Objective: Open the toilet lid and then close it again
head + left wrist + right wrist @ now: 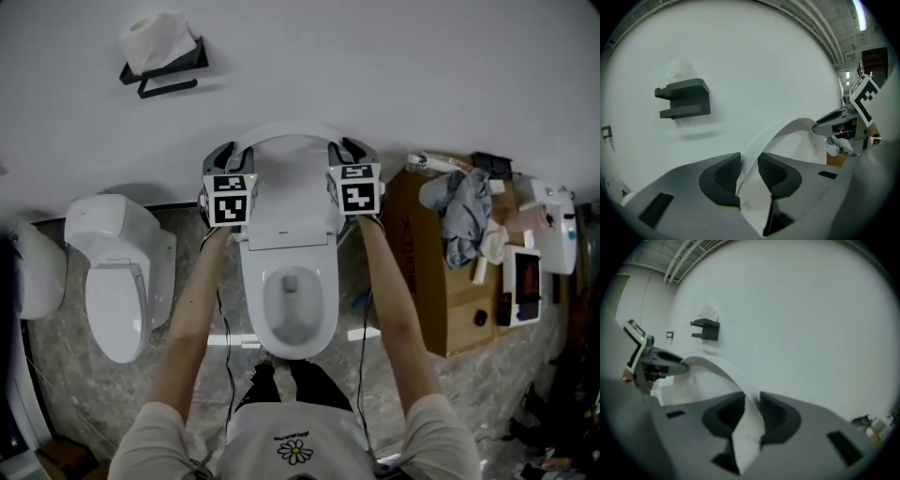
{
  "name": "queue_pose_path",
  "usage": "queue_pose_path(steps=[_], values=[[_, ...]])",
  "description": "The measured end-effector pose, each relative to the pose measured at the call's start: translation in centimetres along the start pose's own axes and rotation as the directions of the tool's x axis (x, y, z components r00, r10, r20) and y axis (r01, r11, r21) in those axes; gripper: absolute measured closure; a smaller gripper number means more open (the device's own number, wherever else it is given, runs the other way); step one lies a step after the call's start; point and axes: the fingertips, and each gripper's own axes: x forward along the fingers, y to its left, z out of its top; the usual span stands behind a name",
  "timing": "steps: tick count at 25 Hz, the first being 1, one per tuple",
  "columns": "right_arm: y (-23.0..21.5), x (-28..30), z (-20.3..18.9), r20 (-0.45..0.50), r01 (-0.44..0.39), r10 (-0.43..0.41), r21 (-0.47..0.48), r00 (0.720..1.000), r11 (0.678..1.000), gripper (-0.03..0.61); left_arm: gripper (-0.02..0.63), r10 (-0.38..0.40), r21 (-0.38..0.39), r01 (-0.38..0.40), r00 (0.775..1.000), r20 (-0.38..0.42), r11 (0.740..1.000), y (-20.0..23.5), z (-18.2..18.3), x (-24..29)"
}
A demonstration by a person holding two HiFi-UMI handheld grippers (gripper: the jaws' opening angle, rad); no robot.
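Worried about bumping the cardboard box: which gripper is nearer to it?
Right. The right gripper holds the lid on the side toward the box; the left gripper holds its far side.

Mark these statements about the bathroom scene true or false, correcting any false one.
1. The left gripper and the right gripper both clasp the toilet lid. True.
2. The toilet lid lies flat and shut. False: it is raised, leaving the bowl uncovered.
3. A toilet roll sits on the wall holder. True.
4. Every toilet in view stands open. False: the smaller toilet at the head view's left is closed.
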Motion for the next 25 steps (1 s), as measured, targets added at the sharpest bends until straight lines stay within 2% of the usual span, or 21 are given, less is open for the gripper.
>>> queue_pose_path(steps=[1,5,9,15,25], values=[[-0.2,0.1,0.0,0.008,0.002,-0.002,0.005,1.000,1.000,0.462,0.481,0.008,0.009,-0.008,1.000,0.001,1.000,0.0,-0.1,0.2],[-0.1,-0.1,-0.1,0.026,0.015,-0.015,-0.003,1.000,1.000,0.471,0.491,0.026,0.009,-0.026,1.000,0.015,1.000,0.0,-0.2,0.0],[-0.3,-0.6,-0.5,0.033,0.011,-0.013,0.053,0.999,0.999,0.468,0.491,0.010,-0.006,-0.010,1.000,0.014,1.000,-0.2,-0.1,-0.6],[0.1,-2.3,-0.9,0.041,0.029,-0.031,0.038,0.999,0.999,0.469,0.486,-0.009,-0.021,0.010,1.000,0.023,1.000,-0.9,-0.2,-2.3],[2.1,-8.4,-3.1,0.042,0.057,-0.057,0.006,0.998,0.998,0.471,0.480,-0.068,0.043,0.067,0.997,0.033,0.997,-3.4,-2.1,-8.2]])
